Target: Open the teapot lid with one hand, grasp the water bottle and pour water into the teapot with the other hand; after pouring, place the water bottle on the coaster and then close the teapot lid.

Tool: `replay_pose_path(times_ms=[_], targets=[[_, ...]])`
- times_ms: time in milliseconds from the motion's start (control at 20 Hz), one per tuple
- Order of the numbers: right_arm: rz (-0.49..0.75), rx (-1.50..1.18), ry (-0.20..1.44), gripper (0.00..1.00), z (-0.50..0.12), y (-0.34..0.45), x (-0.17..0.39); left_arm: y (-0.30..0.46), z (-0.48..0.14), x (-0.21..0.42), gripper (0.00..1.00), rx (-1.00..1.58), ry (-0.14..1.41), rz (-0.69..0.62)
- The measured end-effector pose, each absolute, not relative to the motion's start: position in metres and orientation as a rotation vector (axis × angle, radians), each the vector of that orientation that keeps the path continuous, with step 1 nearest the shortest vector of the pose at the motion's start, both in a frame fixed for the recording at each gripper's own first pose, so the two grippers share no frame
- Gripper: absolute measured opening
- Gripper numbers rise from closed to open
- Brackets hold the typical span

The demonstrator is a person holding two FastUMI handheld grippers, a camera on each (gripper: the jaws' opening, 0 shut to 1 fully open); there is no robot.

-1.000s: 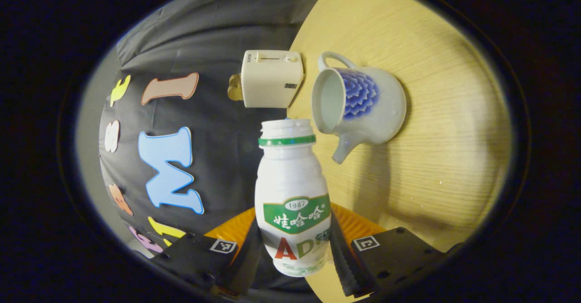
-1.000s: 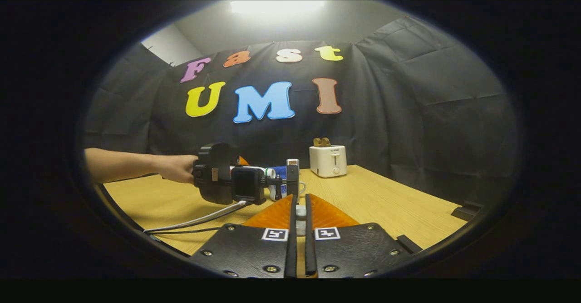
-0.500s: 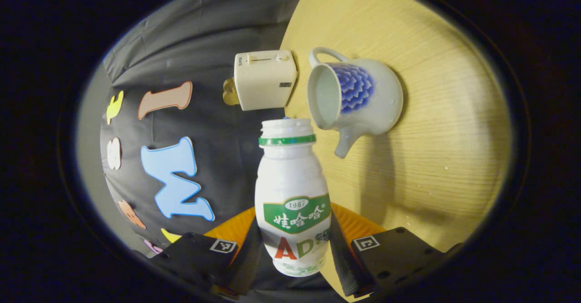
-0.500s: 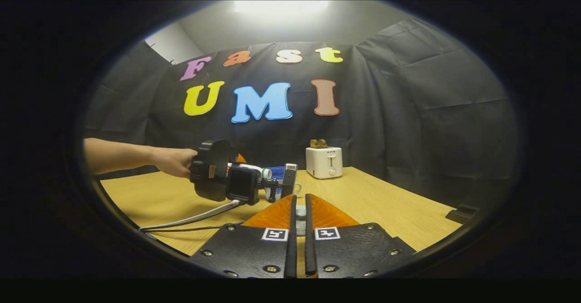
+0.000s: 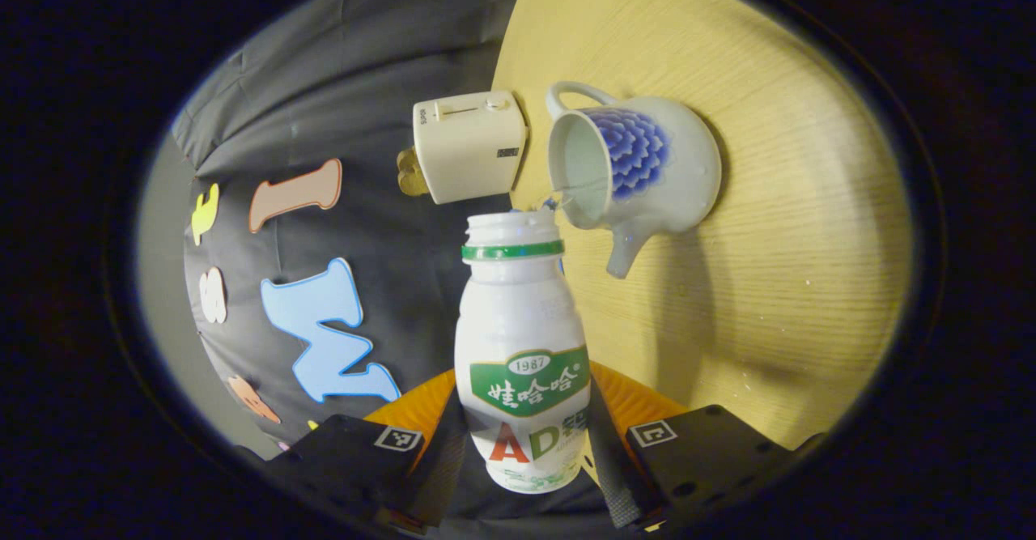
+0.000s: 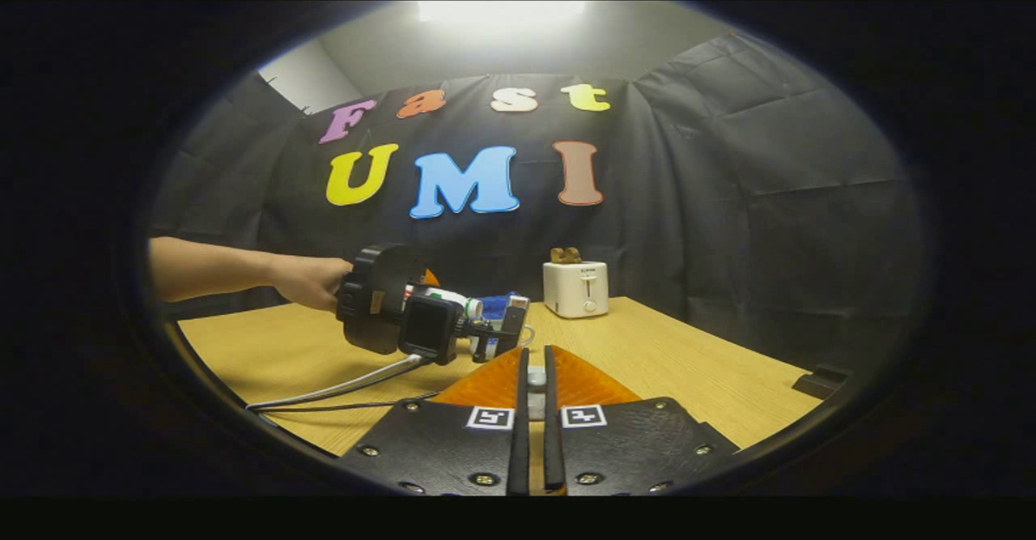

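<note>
The left gripper (image 5: 526, 451) clamps the bottle (image 5: 522, 346) by its lower body, both fingers (image 5: 441, 463) pressed on its sides. Past the bottle's open mouth stands the lidless teapot (image 5: 639, 167) on the table (image 5: 769, 240); compared with 0.5 s ago the mouth has closed on the teapot's rim, and a thin stream of water (image 5: 558, 200) now runs between them. The toaster (image 5: 469, 145) sits just beside the teapot. In the right gripper view, the right gripper (image 6: 534, 410) is closed on a small pale thing, apparently the lid (image 6: 536, 378), held near the teapot as before, while a hand (image 6: 312, 281) tips the left gripper (image 6: 498, 338) slightly further.
</note>
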State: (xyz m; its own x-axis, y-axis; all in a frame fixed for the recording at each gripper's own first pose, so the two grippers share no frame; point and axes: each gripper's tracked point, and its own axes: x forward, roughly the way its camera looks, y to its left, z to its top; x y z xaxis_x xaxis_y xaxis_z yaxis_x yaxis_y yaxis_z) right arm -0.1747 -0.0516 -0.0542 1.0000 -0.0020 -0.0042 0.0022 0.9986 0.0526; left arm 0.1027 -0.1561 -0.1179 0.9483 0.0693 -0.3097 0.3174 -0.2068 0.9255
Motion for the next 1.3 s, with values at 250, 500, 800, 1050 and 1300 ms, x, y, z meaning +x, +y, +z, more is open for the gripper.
replay_pose_path(times_ms=[250, 500, 800, 1050, 1300], targets=[[-0.005, 0.053, 0.000, 0.07, -0.0524, -0.0532, -0.1759, -0.1607, -0.1163, 0.1012, 0.85, 1.790, 0.269, -0.228], [-0.010, 0.048, -0.004, 0.07, -0.0503, -0.0549, -0.1751, -0.1604, -0.1140, 0.1029, 0.85, 1.820, 0.262, -0.225], [-0.016, 0.051, -0.008, 0.07, -0.0491, -0.0563, -0.1754, -0.1644, -0.1120, 0.1016, 0.84, 1.848, 0.234, -0.207], [-0.017, 0.053, -0.013, 0.07, -0.0480, -0.0569, -0.1760, -0.1632, -0.1112, 0.1028, 0.84, 1.862, 0.225, -0.209], [-0.003, 0.075, -0.010, 0.07, -0.0488, -0.0559, -0.1754, -0.1623, -0.1110, 0.1041, 0.84, 1.890, 0.219, -0.203]])
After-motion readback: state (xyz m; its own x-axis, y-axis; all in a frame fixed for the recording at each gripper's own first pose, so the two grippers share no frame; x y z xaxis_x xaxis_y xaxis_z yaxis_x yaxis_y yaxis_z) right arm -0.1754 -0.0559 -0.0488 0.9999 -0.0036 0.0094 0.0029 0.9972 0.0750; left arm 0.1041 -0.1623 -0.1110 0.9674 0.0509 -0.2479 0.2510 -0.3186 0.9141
